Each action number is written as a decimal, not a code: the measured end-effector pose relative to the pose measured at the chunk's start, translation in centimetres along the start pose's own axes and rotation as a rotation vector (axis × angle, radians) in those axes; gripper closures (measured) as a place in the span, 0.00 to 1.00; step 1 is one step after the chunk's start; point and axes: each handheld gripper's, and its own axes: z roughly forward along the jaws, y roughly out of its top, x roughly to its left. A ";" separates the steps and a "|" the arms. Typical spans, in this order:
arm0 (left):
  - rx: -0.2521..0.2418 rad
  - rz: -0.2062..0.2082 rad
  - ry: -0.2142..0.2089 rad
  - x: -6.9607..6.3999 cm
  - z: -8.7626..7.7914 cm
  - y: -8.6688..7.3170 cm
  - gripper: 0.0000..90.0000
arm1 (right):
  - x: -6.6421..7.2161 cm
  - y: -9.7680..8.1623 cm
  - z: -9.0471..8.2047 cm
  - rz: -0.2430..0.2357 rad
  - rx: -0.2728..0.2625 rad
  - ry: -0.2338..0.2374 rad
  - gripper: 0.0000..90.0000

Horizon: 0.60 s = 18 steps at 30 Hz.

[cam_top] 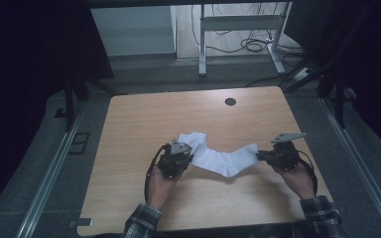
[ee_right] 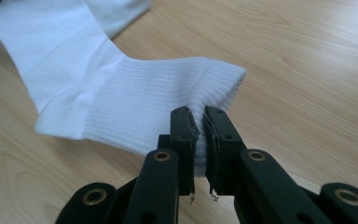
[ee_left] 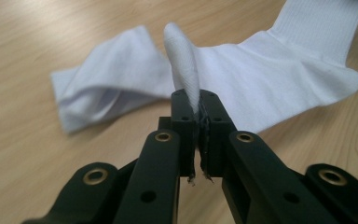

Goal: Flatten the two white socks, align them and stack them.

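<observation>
left tool (cam_top: 182, 159) and right tool (cam_top: 261, 155) each pinching white sock (cam_top: 223, 159), stretched left-right across table (cam_top: 139, 119)

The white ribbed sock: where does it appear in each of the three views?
High view: the white ribbed sock lies mid-table, stretched between both grippers.
Left gripper view: upper centre and right, a fold pinched in the jaws.
Right gripper view: upper left to centre, cuff pinched.
Shared landmark: the light wooden table.

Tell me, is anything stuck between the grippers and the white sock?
Nothing visible is. The left gripper pinches a raised fold of the white ribbed cotton sock directly, and the right gripper clamps its ribbed cuff. Around them lies just the bare wooden table.
</observation>
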 end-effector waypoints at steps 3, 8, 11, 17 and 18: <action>0.003 -0.024 0.004 0.3 -1.0 -1.2 0.95 | 1.7 0.3 0.8 -0.042 0.018 0.023 0.89; 0.020 -0.050 0.020 0.7 -2.0 -3.6 0.95 | 3.1 0.4 1.9 -0.076 0.047 0.040 0.89; 0.034 -0.064 0.025 0.8 -2.0 -4.8 0.95 | 3.8 0.3 3.0 -0.093 0.077 0.044 0.89; 0.083 -0.086 0.031 0.8 -1.1 -6.4 0.94 | 4.0 -0.5 4.8 -0.096 0.149 0.041 0.88; 0.095 -0.088 0.035 0.8 -0.8 -6.7 0.93 | 3.9 -0.8 5.2 -0.103 0.168 0.031 0.87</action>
